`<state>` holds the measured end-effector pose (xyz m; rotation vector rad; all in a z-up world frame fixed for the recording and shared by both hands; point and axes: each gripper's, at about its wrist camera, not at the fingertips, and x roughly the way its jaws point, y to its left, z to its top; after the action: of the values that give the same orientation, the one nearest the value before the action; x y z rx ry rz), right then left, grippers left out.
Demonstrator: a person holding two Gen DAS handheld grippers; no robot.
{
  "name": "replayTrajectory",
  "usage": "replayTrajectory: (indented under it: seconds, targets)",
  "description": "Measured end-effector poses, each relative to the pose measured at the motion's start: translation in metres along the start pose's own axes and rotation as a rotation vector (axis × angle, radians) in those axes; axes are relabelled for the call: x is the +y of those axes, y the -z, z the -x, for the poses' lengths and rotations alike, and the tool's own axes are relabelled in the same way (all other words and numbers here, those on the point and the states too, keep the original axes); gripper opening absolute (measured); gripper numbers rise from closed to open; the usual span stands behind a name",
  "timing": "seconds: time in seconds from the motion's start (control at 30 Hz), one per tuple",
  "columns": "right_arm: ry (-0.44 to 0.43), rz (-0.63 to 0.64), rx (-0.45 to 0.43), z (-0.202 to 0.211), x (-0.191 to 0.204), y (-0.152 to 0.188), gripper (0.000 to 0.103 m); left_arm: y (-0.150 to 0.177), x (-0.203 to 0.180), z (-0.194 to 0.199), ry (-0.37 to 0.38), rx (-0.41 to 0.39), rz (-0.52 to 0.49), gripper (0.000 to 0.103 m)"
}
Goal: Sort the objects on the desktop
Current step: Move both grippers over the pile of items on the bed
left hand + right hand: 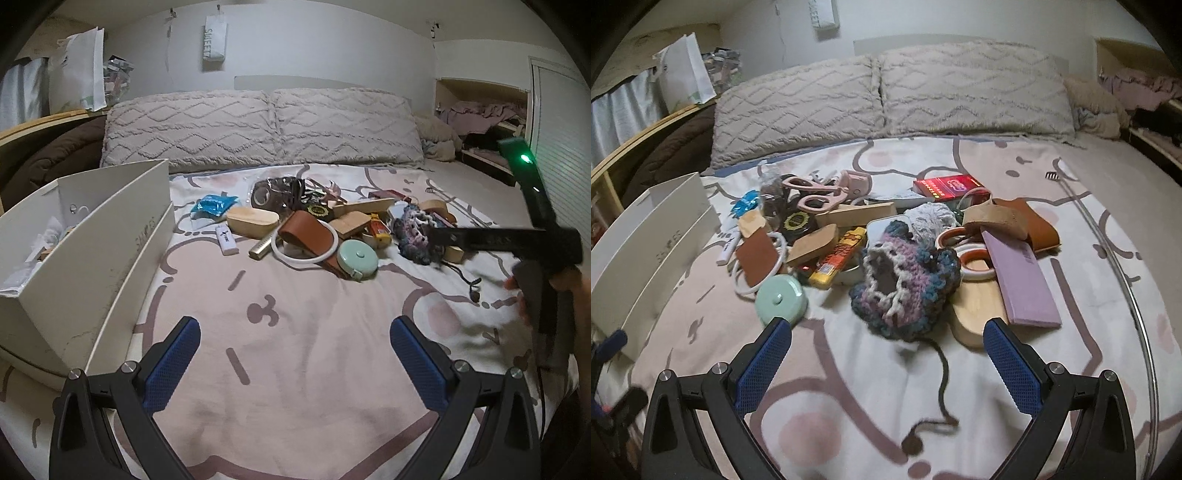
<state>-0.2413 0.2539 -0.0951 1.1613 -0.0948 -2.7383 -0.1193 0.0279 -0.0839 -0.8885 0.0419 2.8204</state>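
A heap of small objects lies on the bed: a mint tape measure [357, 259] [781, 300], a crocheted purple-blue pouch [905, 282] [415, 236] with a dark cord, a brown leather strap [306, 230], a white ring [304, 254], a wooden case [252, 220], a yellow lighter [837, 260], a purple flat box [1021, 280] and a red box [947, 186]. My left gripper [295, 338] is open over bare sheet, short of the heap. My right gripper [886, 341] is open just in front of the pouch, and its body [532, 243] shows in the left wrist view, held by a hand.
A white open box [92, 236] [653, 236] with items inside stands at the bed's left side. Two tufted pillows [258, 127] line the headboard. Shelves with clothes [484, 118] sit at the far right. The patterned sheet [295, 369] spreads in front of the heap.
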Motion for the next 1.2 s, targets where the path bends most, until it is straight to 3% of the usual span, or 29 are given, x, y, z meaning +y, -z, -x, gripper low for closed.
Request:
replayTrajectory:
  seconds: [0.17, 0.37, 0.57, 0.87, 1.2]
  targets:
    - [0.005, -0.017, 0.041, -0.021, -0.001, -0.013, 0.103, -0.002, -0.004, -0.004, 0.028, 0.020, -0.004, 0.103]
    - [-0.048, -0.062, 0.074, -0.036, -0.002, -0.019, 0.103, -0.008, -0.015, -0.012, 0.068, 0.054, -0.025, 0.103]
    - [-0.030, -0.046, 0.051, -0.045, 0.004, -0.021, 0.103, -0.015, -0.032, -0.028, 0.107, 0.091, -0.054, 0.103]
    - [-0.014, -0.008, 0.013, -0.049, 0.006, -0.016, 0.103, -0.029, -0.041, -0.054, 0.192, 0.168, 0.001, 0.103]
    - [0.031, 0.032, 0.001, -0.052, 0.014, -0.010, 0.103, -0.050, -0.031, -0.080, 0.153, 0.185, 0.020, 0.103]
